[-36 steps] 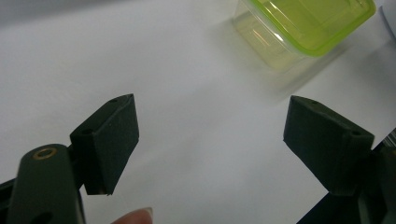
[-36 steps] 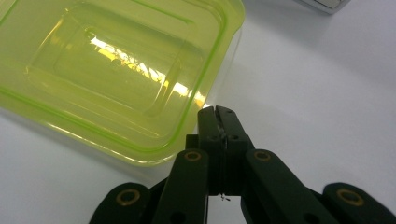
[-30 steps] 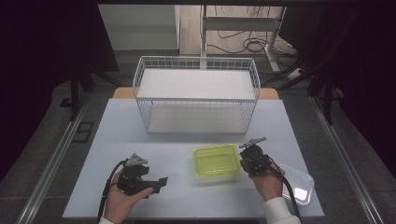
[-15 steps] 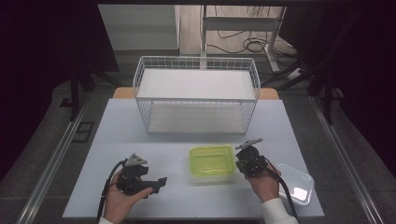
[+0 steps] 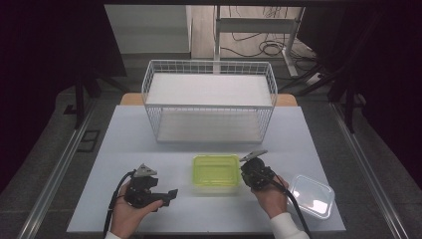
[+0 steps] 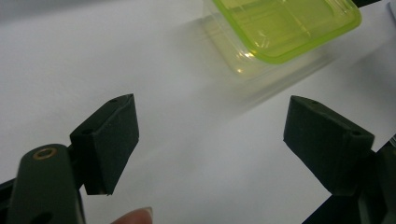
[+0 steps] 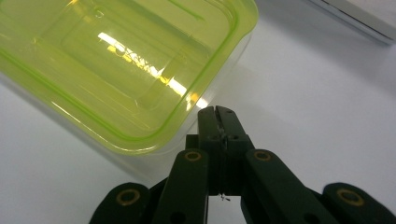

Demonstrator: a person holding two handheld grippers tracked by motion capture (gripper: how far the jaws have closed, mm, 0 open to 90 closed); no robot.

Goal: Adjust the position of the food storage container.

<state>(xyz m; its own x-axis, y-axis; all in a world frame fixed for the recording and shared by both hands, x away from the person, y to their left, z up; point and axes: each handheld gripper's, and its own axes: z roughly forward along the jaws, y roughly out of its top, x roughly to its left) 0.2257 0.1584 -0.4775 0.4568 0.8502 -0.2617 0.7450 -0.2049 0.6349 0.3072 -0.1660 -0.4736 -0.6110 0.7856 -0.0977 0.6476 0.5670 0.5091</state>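
Note:
A yellow-green lidded plastic container (image 5: 216,171) lies on the white table (image 5: 129,144), near its front middle. My right gripper (image 5: 245,175) is shut with nothing between its jaws; its tip rests against the container's right side. In the right gripper view the closed tip (image 7: 217,114) meets the container (image 7: 116,70) at a rounded corner. My left gripper (image 5: 171,193) lies open on the table to the container's left, a short gap away. The left gripper view has the container (image 6: 285,28) blurred beyond the wide-open gripper (image 6: 210,144).
A white wire basket (image 5: 209,102) stands at the back middle of the table. A clear plastic container (image 5: 311,195) lies at the front right, just beside my right hand. Dark floor and cables lie beyond the table.
My right gripper has moved left, and the yellow-green container has slid left with it. The left gripper has stayed where it was.

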